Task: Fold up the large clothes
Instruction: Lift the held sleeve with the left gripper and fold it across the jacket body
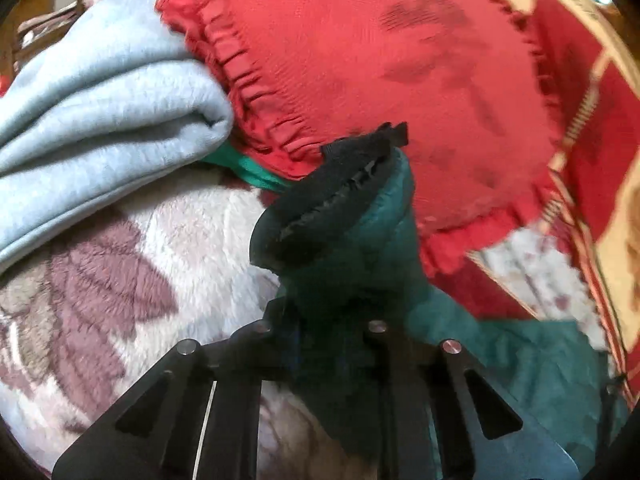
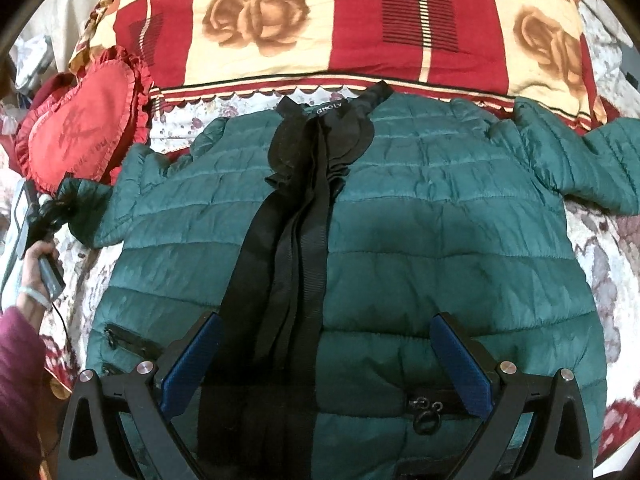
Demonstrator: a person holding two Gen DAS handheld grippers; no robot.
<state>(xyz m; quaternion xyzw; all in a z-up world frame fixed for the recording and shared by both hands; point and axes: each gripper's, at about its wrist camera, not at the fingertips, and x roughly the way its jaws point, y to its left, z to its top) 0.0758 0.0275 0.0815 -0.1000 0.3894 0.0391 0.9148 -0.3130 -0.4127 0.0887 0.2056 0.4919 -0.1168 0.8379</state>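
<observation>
A dark green quilted puffer jacket (image 2: pixel 420 216) lies front-up on the bed, black front placket running down its middle, both sleeves spread outward. My right gripper (image 2: pixel 326 356) is open, its blue pads (image 2: pixel 460 368) hovering over the jacket's lower front near a zip pull. My left gripper (image 1: pixel 324 304) is shut on the jacket's left sleeve cuff (image 1: pixel 340 208), green with a black lining, and holds it raised. The same cuff and left gripper show at the left edge of the right wrist view (image 2: pixel 60 204).
A red heart-shaped frilled cushion (image 2: pixel 84 124) lies beside the held sleeve; it fills the left wrist view (image 1: pixel 360 60). A folded light blue blanket (image 1: pixel 104 116) lies left of it. A red and cream rose quilt (image 2: pixel 320 20) lies behind the jacket. A floral fleece bedspread (image 1: pixel 120 272) covers the bed.
</observation>
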